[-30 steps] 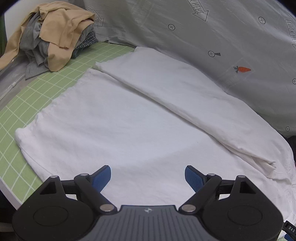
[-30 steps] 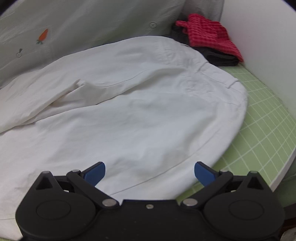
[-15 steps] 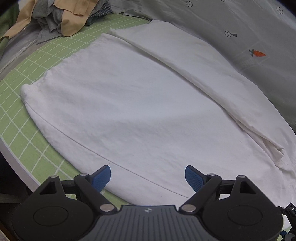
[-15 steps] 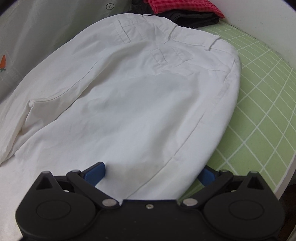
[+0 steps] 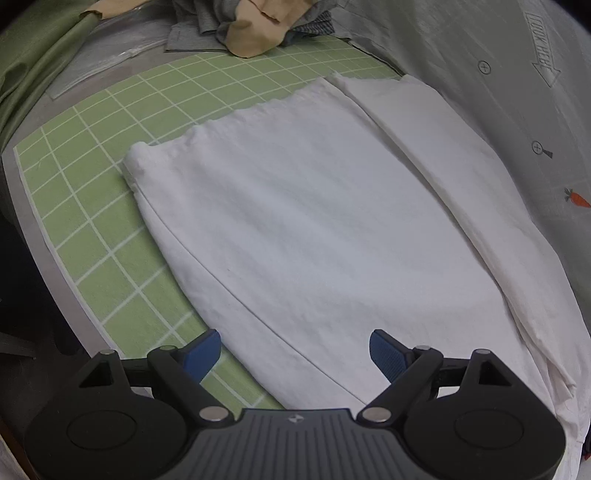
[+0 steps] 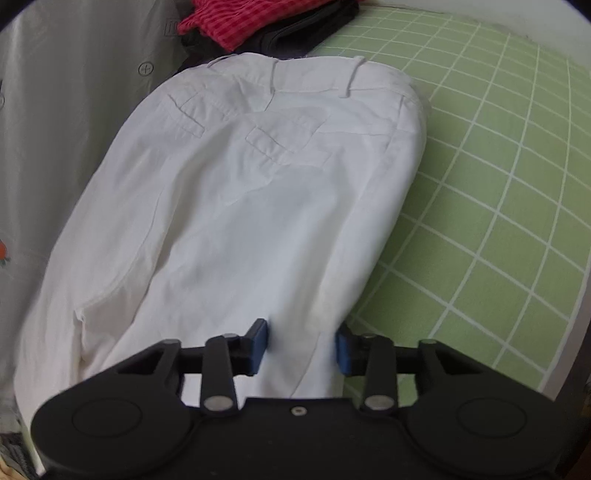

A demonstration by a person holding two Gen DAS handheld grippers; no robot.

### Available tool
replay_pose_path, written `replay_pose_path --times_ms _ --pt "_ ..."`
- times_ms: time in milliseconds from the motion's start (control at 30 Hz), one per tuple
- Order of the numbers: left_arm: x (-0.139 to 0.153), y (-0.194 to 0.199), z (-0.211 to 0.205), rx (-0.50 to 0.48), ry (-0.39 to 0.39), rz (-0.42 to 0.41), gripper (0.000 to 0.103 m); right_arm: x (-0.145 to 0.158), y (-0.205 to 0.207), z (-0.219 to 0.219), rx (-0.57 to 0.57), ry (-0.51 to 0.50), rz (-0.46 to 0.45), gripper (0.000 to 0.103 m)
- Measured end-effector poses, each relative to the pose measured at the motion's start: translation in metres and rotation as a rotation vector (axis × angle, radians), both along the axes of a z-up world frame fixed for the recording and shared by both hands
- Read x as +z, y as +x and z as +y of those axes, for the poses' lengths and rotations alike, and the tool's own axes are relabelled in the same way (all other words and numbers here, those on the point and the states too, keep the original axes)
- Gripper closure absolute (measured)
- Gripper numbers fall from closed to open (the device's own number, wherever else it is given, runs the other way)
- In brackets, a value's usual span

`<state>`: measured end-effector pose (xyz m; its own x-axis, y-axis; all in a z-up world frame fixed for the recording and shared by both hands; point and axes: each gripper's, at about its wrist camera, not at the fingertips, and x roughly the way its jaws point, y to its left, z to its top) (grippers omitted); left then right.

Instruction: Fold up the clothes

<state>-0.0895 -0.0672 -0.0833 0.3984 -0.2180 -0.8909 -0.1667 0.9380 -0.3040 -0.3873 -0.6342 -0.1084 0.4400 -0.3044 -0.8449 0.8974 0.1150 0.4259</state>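
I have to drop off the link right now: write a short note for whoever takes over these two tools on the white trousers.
Right tool: jaws closing, near edge of the white trousers bunched between them, below the waistband end.
Left tool: open, holding nothing, straddling the near edge of the leg end.
Trousers lie flat and lengthwise on the green grid mat, one leg overlapping the other; no cross fold yet.
Red checked garment already folded at the far end; unfolded heap waits at the other.
Left: grip the leg end, fold, stack.

A home-like clothes-folding corner: green gridded mat, printed bedsheet backdrop, heaped garments far left.
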Motion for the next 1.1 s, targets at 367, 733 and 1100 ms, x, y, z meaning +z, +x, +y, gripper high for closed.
replay_pose_path --times_ms 367,733,1100 --pt "0.0 0.044 0.075 0.145 -0.052 0.02 0.016 0.023 0.0 0.021 -0.062 -0.063 -0.076 0.091" --pt "-0.017 0.09 0.099 0.076 -0.033 0.078 0.023 0.015 0.002 0.028 -0.161 -0.033 -0.046 0.089" --pt "-0.023 0.101 0.094 0.037 -0.011 0.088 0.037 0.009 0.002 0.034 -0.187 -0.03 -0.056 0.081"
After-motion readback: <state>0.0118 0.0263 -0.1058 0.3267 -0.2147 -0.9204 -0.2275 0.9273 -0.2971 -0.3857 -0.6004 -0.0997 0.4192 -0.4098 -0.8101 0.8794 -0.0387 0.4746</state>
